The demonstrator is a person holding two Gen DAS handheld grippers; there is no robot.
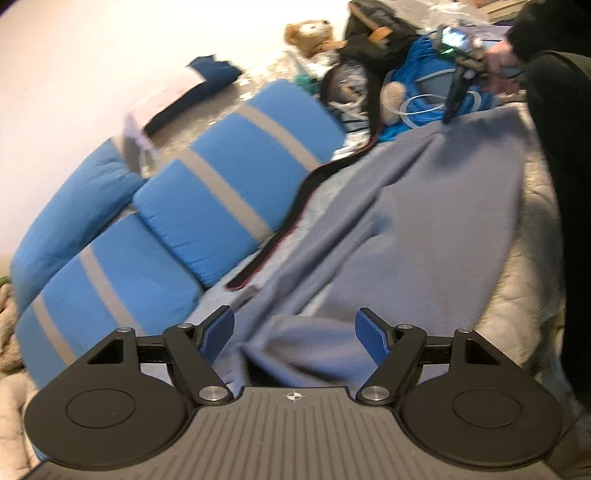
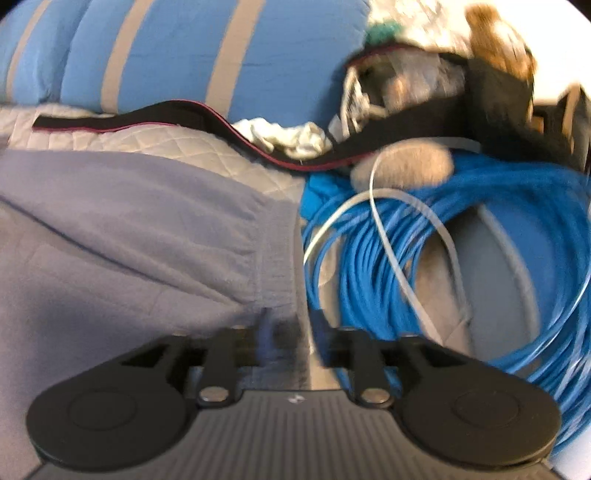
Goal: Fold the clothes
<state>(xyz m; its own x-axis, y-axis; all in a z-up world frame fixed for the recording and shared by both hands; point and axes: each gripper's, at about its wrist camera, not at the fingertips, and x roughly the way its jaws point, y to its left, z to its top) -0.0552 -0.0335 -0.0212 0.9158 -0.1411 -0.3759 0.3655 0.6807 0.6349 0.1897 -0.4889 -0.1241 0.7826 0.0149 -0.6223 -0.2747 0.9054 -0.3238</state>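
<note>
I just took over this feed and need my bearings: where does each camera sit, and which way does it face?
Left wrist: sits behind the open left gripper, looking along the grey garment toward blue striped cushions; a hand holds the right gripper at the far end.
Right wrist: sits behind the right gripper at the garment's ribbed hem, facing a blue cable coil.
Shared: garment, cushions, black strap, teddy bear.

A: Background?
B: Plain pale wall behind. Blue cushions with grey stripes lined against it, on a beige quilted bedspread.
A: Clutter?
B: Teddy bear, dark bag, coil of blue cable, black strap across quilt. Light even, frames blurry.
</note>
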